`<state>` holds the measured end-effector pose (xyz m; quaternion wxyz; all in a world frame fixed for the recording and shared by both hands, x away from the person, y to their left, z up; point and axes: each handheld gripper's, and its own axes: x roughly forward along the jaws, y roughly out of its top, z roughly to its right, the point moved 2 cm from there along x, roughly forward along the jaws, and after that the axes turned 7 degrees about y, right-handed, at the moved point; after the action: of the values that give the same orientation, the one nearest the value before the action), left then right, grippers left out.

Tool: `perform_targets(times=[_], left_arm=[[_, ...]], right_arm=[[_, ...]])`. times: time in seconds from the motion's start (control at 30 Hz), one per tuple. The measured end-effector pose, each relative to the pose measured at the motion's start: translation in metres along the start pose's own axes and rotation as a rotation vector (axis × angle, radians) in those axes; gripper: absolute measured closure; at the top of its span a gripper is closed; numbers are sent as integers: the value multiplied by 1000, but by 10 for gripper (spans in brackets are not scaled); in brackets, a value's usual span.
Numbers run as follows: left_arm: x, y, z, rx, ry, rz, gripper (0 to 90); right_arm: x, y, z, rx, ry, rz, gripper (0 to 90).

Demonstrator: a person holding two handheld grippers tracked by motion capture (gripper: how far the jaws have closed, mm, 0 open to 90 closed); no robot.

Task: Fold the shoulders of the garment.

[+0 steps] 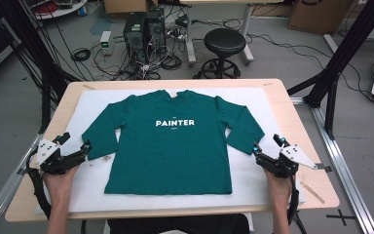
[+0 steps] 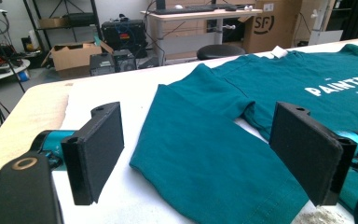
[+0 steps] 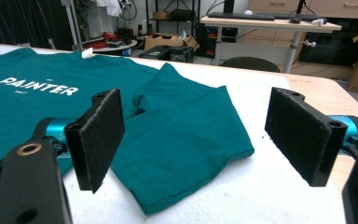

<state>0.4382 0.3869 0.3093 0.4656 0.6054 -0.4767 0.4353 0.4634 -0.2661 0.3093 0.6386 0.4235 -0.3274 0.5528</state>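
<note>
A green long-sleeved shirt [image 1: 170, 141] lies flat, front up, on the white cloth [image 1: 253, 187] covering the table [image 1: 302, 126]. The left gripper [image 1: 75, 146] sits by the shirt's left cuff, the right gripper [image 1: 268, 150] by the right cuff; both have jaws spread wide, holding nothing.

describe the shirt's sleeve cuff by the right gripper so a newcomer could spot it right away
Start at the wooden table with the white mat on it, where a teal long-sleeve shirt printed PAINTER lies flat. Follow the sleeve on the person's right side down to its cuff. It ends just ahead of the open right gripper, untouched, whereas the other cuff lies by the left gripper.
</note>
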Motion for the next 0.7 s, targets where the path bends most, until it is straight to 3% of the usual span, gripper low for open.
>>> perform_targets(times=[0.4,0.7], left_arm=[[2,0,-1,-11,14,-21,178],[5,1,-1,-12,3,-52,211]], right_arm=[[-1,0,0,-1,2,7,201],[-1,0,-1,-2,-3,10,201]])
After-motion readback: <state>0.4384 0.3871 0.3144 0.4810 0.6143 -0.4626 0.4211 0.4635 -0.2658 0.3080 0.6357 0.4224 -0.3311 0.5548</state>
